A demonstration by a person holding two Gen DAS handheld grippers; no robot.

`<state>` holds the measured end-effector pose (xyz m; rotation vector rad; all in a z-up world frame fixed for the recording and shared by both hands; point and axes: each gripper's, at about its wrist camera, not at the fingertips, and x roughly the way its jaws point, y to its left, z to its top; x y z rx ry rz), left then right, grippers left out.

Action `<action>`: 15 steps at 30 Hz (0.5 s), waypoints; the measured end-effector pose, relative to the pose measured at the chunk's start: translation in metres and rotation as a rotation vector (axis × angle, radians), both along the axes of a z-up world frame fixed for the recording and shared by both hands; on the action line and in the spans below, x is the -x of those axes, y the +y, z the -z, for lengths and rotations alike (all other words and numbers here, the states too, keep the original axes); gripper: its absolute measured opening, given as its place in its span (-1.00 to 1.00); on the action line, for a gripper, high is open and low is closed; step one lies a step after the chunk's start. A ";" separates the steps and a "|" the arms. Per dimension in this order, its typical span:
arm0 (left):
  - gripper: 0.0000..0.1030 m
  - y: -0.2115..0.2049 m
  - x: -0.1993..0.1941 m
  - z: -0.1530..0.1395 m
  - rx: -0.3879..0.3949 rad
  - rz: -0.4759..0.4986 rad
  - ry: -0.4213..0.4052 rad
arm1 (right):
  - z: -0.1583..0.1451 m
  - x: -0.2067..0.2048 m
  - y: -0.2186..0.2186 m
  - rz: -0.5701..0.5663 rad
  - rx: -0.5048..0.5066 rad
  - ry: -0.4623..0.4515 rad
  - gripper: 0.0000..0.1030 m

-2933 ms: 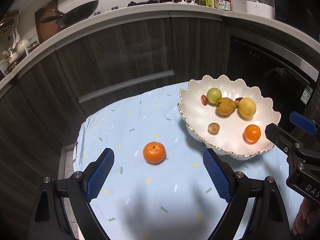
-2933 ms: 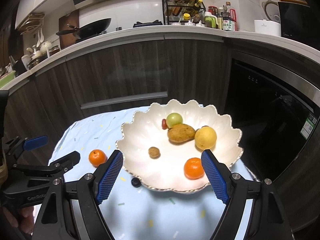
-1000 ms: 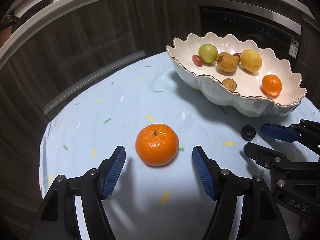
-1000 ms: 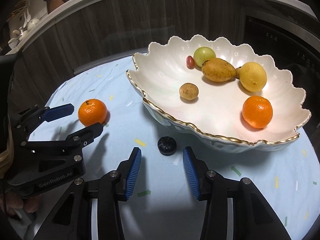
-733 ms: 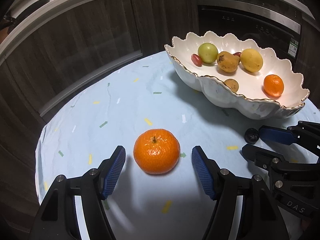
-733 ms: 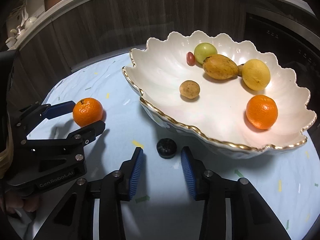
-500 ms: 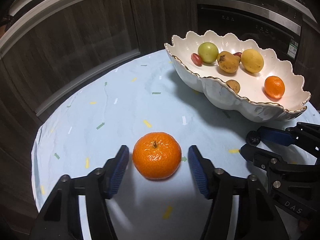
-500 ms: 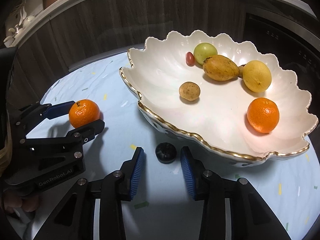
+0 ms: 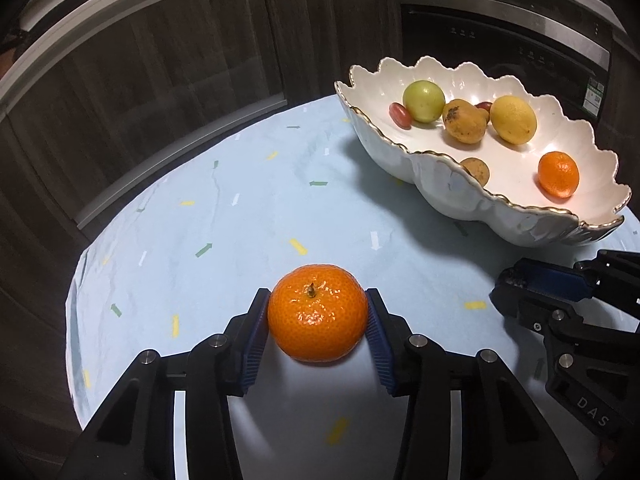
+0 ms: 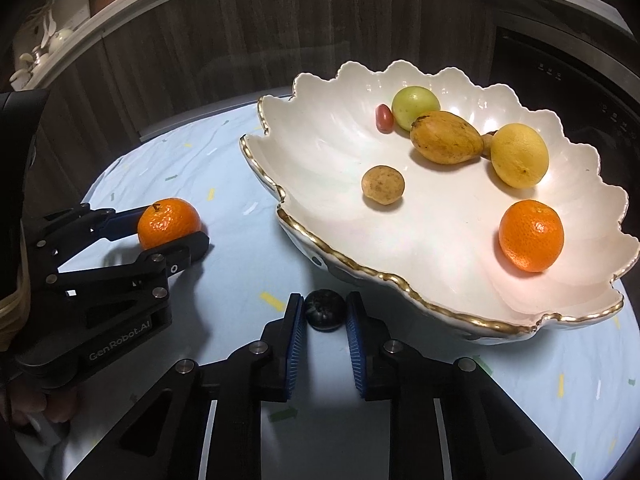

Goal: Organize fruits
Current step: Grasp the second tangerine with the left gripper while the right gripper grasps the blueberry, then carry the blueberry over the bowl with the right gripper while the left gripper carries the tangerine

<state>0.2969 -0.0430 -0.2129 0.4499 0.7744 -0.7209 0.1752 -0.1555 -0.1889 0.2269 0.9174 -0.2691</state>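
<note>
Readable text: "GenRobot.AI" in pale letters on the side of the black left gripper body, seen from the right wrist camera. "DAS" in pale letters on the black right gripper body, seen from the left wrist camera, cut off by the frame edge. A green-and-white sticker on the dark built-in appliance front carries print too small to read. Bottle labels at top edge illegible.
</note>
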 end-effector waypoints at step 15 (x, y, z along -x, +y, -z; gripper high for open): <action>-0.12 0.029 0.037 -0.029 0.028 -0.136 -0.003 | -0.023 0.025 0.015 -0.106 -0.018 -0.012 -0.56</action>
